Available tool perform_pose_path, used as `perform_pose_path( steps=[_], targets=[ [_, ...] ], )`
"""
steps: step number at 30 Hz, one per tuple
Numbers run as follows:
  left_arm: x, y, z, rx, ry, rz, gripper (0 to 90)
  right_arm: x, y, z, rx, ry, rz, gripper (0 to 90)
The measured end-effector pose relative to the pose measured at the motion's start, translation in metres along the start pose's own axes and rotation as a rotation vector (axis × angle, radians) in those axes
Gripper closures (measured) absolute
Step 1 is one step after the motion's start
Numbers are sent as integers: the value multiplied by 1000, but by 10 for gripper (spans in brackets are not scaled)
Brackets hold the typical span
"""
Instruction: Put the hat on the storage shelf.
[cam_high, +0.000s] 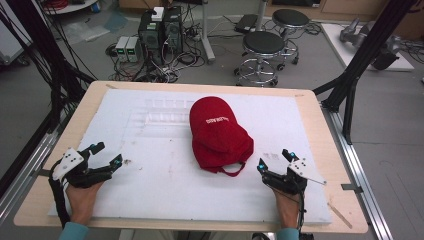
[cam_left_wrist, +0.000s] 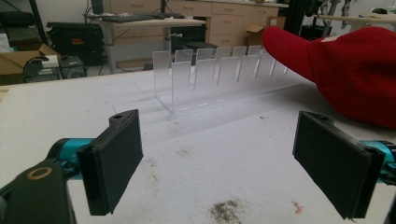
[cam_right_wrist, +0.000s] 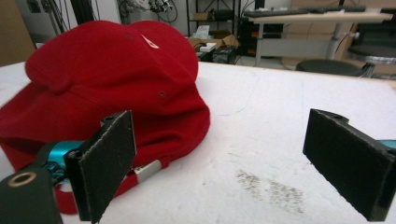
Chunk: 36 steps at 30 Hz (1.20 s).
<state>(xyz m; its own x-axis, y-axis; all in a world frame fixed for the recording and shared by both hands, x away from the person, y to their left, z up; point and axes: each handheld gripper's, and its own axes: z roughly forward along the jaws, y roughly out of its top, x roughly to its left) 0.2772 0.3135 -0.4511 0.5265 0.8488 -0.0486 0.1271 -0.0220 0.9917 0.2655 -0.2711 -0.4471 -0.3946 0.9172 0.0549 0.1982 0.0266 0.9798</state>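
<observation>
The cap (cam_high: 219, 134) sits mid-counter (cam_high: 310, 107) on the mat (cam_high: 155, 180), a slotted rack (cam_high: 160, 116) just beside it to its left and farther back, while the left gripper (cam_high: 106, 156) and right gripper (cam_high: 274, 160) flank it at the near edge, both apart from it.

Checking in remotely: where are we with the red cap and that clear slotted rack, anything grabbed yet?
Nothing looks done yet. The red cap lies on the white mat, its brim beside the clear slotted rack. Nothing is in hand: left gripper and right gripper both rest open near the front edge, apart from the cap. Any grasping or placing remains.
</observation>
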Motion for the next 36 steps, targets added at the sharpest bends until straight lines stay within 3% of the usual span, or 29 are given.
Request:
perform_pose_path(
  steps=[6,10,13,14,17,22,28,36],
  targets=[
    [-1,0,0,3,2,10,160,16,11,2,-24,8,-37,84],
    [-1,0,0,3,0,17,160,33,24,8,-16,55,-52,83],
    [-2,0,0,-1,0,19,160,41,30,12,18,76,-53,83],
    [-2,0,0,0,0,21,160,49,35,17,56,97,-75,83],
    [-2,0,0,0,1,19,160,58,40,22,76,117,-97,84],
    [-1,0,0,1,2,18,160,76,44,31,131,107,-116,83],
    [-1,0,0,0,2,17,160,92,38,40,157,84,-119,83],
    [-1,0,0,2,-2,20,160,96,36,47,214,79,-120,83]
  ],
)
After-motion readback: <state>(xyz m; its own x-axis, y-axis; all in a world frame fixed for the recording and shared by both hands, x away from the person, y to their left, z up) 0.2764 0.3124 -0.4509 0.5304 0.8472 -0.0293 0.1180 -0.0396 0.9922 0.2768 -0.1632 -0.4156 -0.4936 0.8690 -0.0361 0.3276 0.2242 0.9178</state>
